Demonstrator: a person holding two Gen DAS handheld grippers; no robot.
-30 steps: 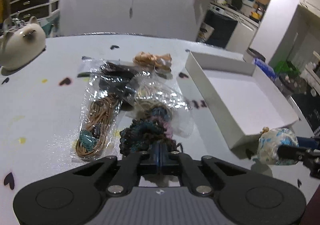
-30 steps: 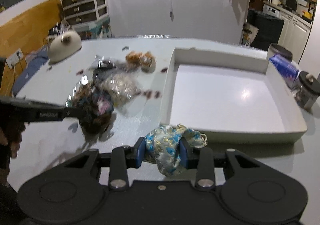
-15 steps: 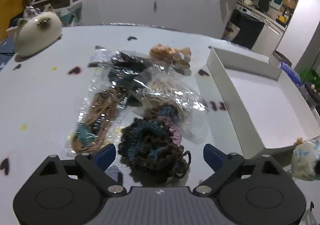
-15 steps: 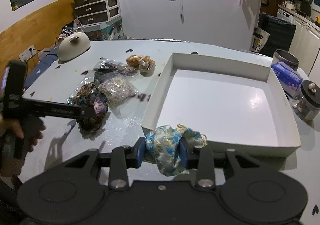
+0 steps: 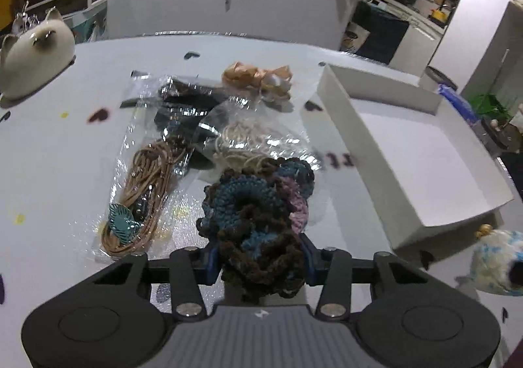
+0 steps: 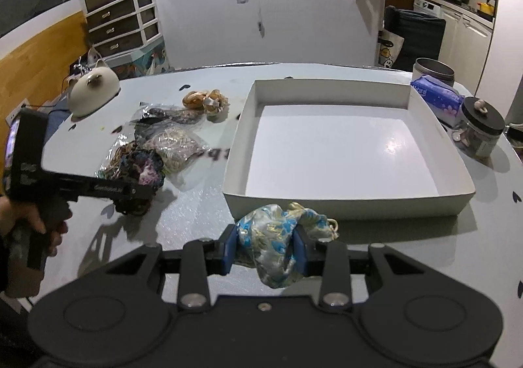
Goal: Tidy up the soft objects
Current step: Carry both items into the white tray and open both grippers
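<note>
A brown, teal and pink crochet scrunchie point(image 5: 251, 214) lies on the white table by some plastic bags. My left gripper point(image 5: 260, 261) has its jaws closing on it, and both blue pads touch its near edge. From the right wrist view, that scrunchie point(image 6: 143, 168) sits at the tip of the hand-held left gripper point(image 6: 137, 194). My right gripper point(image 6: 264, 247) is shut on a blue and cream satin scrunchie point(image 6: 271, 237), held just before the near wall of the white box point(image 6: 343, 208). The box holds nothing.
Clear bags hold tan cords point(image 5: 147, 178), cream bands point(image 5: 248, 139) and dark items point(image 5: 186, 100). A peach ribbon scrunchie point(image 5: 255, 77) lies behind them. A cat-shaped ornament point(image 5: 32, 54) stands far left. A lidded jar point(image 6: 480, 132), a tissue pack point(image 6: 434, 96) and a tin point(image 6: 433, 69) flank the box's right side.
My left gripper went from shut to wide open, then closed around the crochet scrunchie. My right gripper kept its hold on the satin scrunchie and shifted slightly along the box front.
</note>
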